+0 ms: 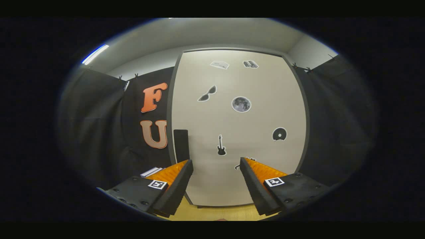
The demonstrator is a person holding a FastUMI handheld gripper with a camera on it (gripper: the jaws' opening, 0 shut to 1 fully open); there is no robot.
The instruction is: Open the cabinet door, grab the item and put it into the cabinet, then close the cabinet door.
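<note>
- Nearest the camera, the gripper (215, 166) has its two fingers spread wide with bare space between them; released, grasping nothing
- Beneath the fingers runs a pale wooden surface (212, 214), on which the cabinet appears to stand
- Just ahead of the fingers, and seen through the gap between them, stands the cabinet door (239, 126); a tall pale panel in a dark frame, dotted with small stickers; it looks flush in its frame, so I judge it closed
- A dark upright handle (181, 145) sits on the door's left side, just beyond the left finger (177, 181); the finger is near it but not touching it
- As for the item to be stored, I cannot pick it out with any certainty; a small stack of flat pale things (151, 172) peeks out just beyond the left finger, and whether that is the item cannot be told
- Judged from how things lie, either the task has not begun, with opening, grabbing, placing and closing all left; or it is finished, with the item already inside; the closed door hides which
- With the spread fingers so close to the handle, a reach for it seems the likelier step in hand; that is a judgement only
</note>
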